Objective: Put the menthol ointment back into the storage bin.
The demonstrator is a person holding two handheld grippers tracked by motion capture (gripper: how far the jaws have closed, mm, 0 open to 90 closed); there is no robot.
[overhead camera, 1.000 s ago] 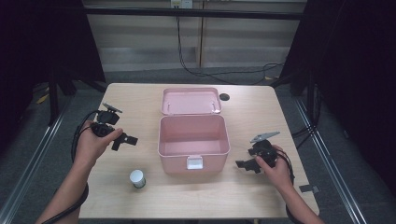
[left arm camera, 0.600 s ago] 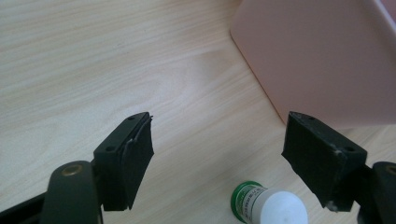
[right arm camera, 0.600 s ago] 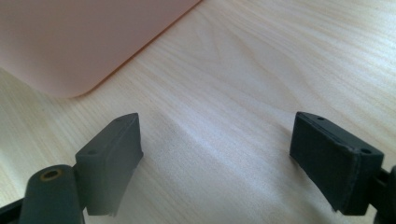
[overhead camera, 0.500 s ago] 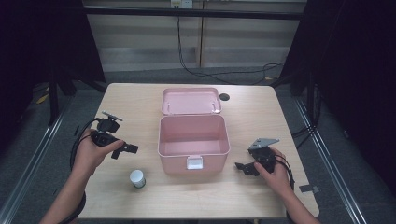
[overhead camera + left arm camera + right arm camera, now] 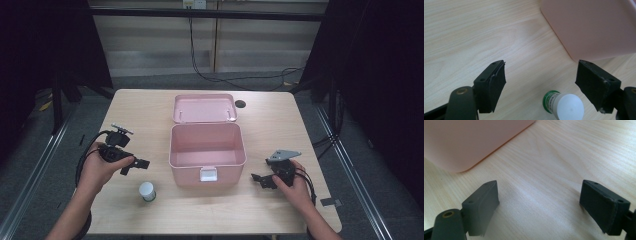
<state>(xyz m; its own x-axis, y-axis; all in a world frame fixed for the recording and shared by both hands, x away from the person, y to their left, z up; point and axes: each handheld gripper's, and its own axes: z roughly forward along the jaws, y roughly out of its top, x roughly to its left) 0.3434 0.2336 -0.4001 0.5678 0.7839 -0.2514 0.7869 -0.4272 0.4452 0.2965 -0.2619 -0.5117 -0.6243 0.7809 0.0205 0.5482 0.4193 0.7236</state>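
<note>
A pink box (image 5: 207, 145) stands open at the table's middle, its lid (image 5: 204, 107) laid back behind it and its inside bare. A small white bottle with a green label (image 5: 147, 191) stands near the front, left of the box. My left gripper (image 5: 134, 165) hovers just up and left of that bottle, open and holding nothing; in the left gripper view the bottle (image 5: 562, 106) sits low between the spread jaws, with the box's wall (image 5: 594, 25) beyond. My right gripper (image 5: 261, 180) rests open right of the box, nothing between its jaws, and a corner of the box (image 5: 469, 142) lies ahead of it.
The light wooden table (image 5: 280, 130) has a dark cable hole (image 5: 240, 104) near the lid. A dark tab (image 5: 330, 202) lies at the front right corner. Black cables trail from both grippers. Dark floor and rails surround the table.
My left gripper has come down and towards the front, closer to the white bottle. My right gripper has shifted slightly towards the front edge.
</note>
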